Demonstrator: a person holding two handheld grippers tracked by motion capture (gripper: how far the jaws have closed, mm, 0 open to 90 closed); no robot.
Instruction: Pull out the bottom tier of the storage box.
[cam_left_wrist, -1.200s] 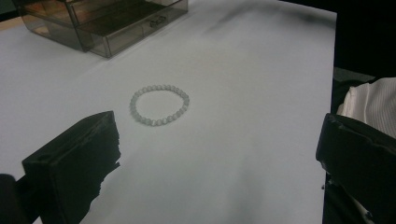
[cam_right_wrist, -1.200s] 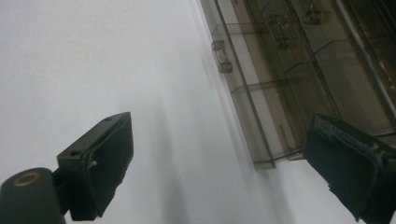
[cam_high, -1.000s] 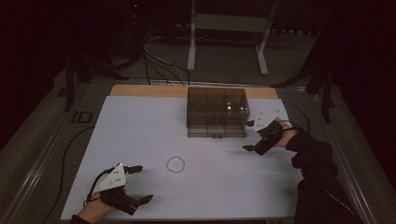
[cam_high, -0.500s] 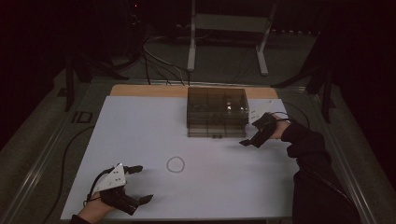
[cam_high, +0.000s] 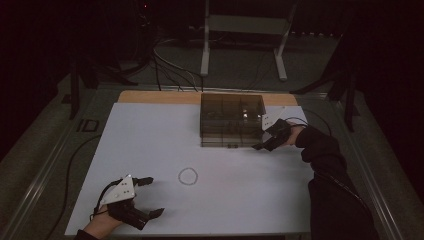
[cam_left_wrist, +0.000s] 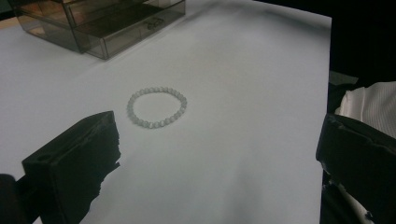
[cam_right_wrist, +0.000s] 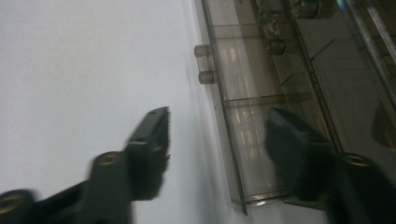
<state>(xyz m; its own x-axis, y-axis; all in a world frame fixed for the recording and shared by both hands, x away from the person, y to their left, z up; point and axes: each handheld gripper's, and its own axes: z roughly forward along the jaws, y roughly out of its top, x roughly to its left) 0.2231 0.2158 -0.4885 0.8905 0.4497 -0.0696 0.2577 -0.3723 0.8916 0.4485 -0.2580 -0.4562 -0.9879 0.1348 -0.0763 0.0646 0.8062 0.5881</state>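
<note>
Drawer box (cam_high: 231, 120): right tool (cam_high: 263, 145) has slid in at its four o'clock corner, jaws just narrowed, straddling the edge ungripped; left tool (cam_high: 149, 196) stays open.

Dark room, grey floor (cam_high: 240, 70), white stand (cam_high: 243, 25)

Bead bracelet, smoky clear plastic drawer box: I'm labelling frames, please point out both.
Pale bead bracelet (cam_left_wrist: 157, 107), left gripper view, on its near beads.
Smoky clear plastic drawer box (cam_high: 231, 120), high view, on its front wall.
</note>
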